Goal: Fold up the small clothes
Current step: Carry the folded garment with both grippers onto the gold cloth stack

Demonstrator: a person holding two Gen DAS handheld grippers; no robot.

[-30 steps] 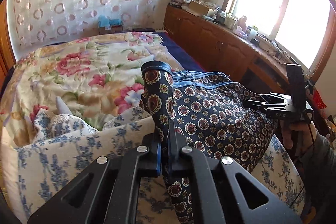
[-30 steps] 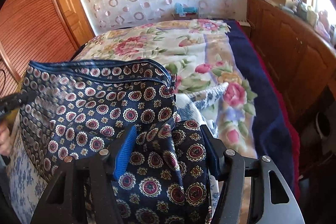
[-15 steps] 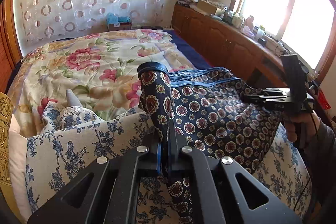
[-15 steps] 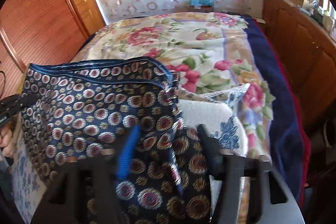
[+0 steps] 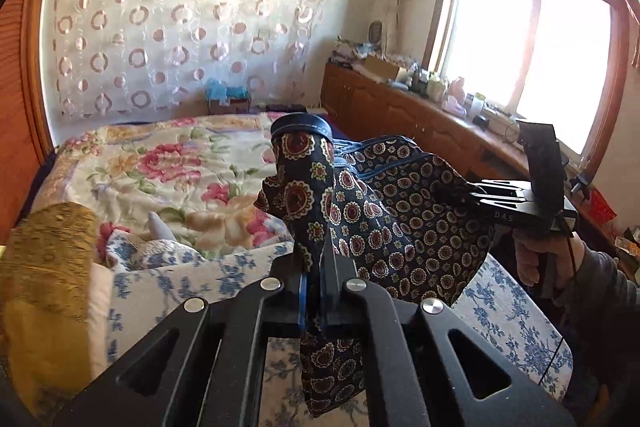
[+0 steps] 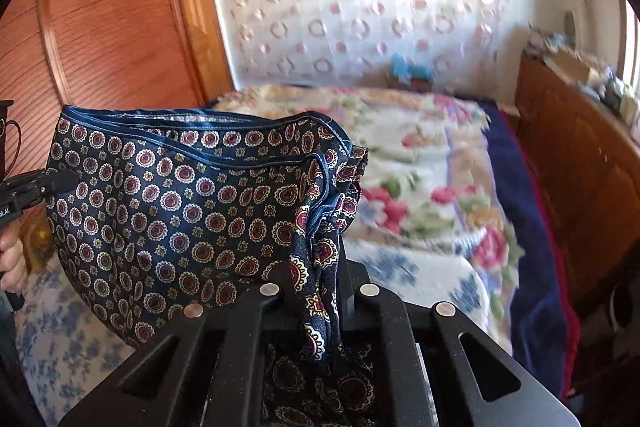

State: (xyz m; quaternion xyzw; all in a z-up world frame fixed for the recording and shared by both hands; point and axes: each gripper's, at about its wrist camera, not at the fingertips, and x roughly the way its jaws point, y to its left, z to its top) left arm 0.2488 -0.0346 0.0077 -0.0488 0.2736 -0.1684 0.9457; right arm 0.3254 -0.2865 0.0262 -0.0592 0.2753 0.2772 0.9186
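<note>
While the patterned navy shorts (image 6: 168,211) hang in the air above the bed (image 5: 168,163), their waistband runs level between both grippers: left gripper (image 5: 320,279) and right gripper (image 6: 320,283) each clamp one end, equally near.

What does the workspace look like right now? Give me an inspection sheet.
Surface: bed with floral quilt; blue-flowered sheet at the near end.
Job's things: navy patterned garment held in the air, stretched between both grippers, trimmed edge up.
Clutter: gold cushion on the left; white-and-blue cloth lying on the quilt.
Grippers: left gripper shut on one end of the garment; right gripper shut on the other end.
Cables: thin black cord at the right hand.
Surroundings: circle-print curtain, bright window, cluttered wooden cabinets, wooden doors.
</note>
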